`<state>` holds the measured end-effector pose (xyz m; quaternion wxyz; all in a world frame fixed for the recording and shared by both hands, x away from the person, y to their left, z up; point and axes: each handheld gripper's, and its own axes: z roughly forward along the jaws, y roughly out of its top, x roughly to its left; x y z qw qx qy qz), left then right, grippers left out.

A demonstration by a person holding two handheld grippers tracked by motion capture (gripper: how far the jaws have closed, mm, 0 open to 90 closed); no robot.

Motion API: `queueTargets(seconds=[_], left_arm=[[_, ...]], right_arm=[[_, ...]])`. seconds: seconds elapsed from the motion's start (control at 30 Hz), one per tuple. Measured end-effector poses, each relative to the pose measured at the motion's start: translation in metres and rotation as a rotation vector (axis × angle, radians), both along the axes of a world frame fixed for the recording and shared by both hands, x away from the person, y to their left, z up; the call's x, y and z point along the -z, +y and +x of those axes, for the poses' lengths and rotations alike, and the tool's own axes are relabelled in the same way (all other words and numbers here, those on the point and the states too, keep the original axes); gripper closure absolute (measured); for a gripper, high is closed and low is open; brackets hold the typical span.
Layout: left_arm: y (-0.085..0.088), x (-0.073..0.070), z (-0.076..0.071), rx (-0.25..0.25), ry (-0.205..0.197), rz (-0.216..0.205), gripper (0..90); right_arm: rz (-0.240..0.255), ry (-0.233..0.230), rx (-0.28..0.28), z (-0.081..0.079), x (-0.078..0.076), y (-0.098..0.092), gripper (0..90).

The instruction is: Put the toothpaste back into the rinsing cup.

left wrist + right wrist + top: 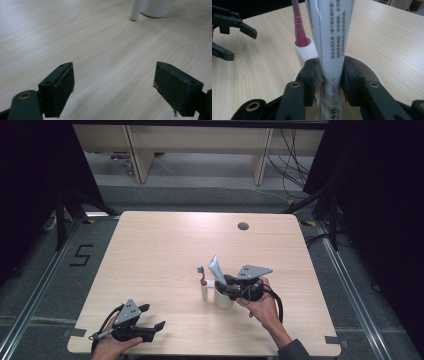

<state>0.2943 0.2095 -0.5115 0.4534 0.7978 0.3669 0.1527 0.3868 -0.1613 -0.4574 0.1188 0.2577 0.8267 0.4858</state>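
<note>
A white cup stands right of the table's middle, with a white toothpaste tube rising out of it, tilted to the left. My right gripper reaches into the cup, shut on the tube low down, a pad pressing each side. A toothbrush with a pink grip stands in the small white holder on the cup's side. My left gripper rests near the front left edge, open and holding nothing. In its own view the jaws stand wide apart over bare wood, with the cup far ahead.
The light wooden table has a round cable hole near its far edge. Black curtains flank both sides. A "5" mark is on the floor at left, and cables lie beyond the table.
</note>
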Motion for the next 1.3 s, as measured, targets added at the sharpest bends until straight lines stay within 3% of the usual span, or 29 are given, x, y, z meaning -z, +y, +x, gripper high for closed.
queueTargets(seconds=[0.23,0.37,0.5,0.6,0.63,0.67,0.73,0.77,0.83,0.9,0.93,1.0,1.1,1.13,1.23,1.3], left_arm=[[0.000,0.000,0.000,-0.007,0.002,-0.005,16.3],[0.000,0.000,-0.001,-0.010,0.001,-0.012,16.3],[0.000,0.000,-0.001,-0.012,-0.003,-0.012,16.3],[0.000,0.000,-0.001,-0.009,-0.001,-0.012,16.3],[0.000,0.000,-0.001,-0.007,0.000,-0.008,16.3],[0.000,0.000,-0.001,-0.009,0.000,-0.011,16.3],[0.000,0.000,-0.001,-0.011,0.000,-0.012,16.3],[0.000,0.000,-0.001,-0.013,0.000,-0.013,16.3],[0.000,0.000,-0.001,-0.011,-0.001,-0.011,16.3],[0.000,0.000,-0.001,-0.013,-0.003,-0.018,16.3],[0.001,0.000,-0.001,-0.006,-0.004,-0.009,16.3],[0.000,0.000,-0.001,-0.012,-0.002,-0.018,16.3],[0.001,-0.001,-0.001,-0.008,-0.001,-0.003,16.3],[0.001,0.000,-0.001,-0.007,-0.003,-0.006,16.3],[0.001,0.000,-0.001,-0.007,-0.005,-0.005,16.3],[0.001,-0.001,-0.001,-0.008,-0.001,-0.004,16.3]], right_arm=[[0.001,0.011,-0.005,-0.001,-0.003,-0.002,62.1],[-0.010,-0.014,-0.001,-0.002,-0.004,-0.002,59.7],[0.004,0.004,0.009,-0.003,-0.006,-0.003,54.6],[0.014,-0.004,0.015,-0.003,-0.007,-0.005,50.7],[0.010,-0.037,0.011,-0.002,-0.008,-0.007,49.5],[0.021,-0.014,0.011,-0.004,-0.009,-0.007,48.0],[0.027,-0.035,0.010,-0.005,-0.012,-0.009,45.2],[0.036,-0.019,0.011,-0.006,-0.013,-0.009,45.0],[0.037,-0.045,0.011,-0.005,-0.014,-0.012,44.9],[0.037,-0.022,0.017,-0.007,-0.015,-0.014,44.6],[0.035,-0.045,0.013,-0.007,-0.015,-0.014,44.6],[0.036,-0.048,0.023,-0.008,-0.015,-0.016,44.2],[0.040,-0.030,0.025,-0.009,-0.017,-0.018,43.3],[0.035,-0.052,0.034,-0.009,-0.017,-0.019,43.1],[0.052,-0.017,0.028,-0.010,-0.017,-0.020,42.7],[0.048,-0.020,0.040,-0.010,-0.018,-0.022,42.4]])
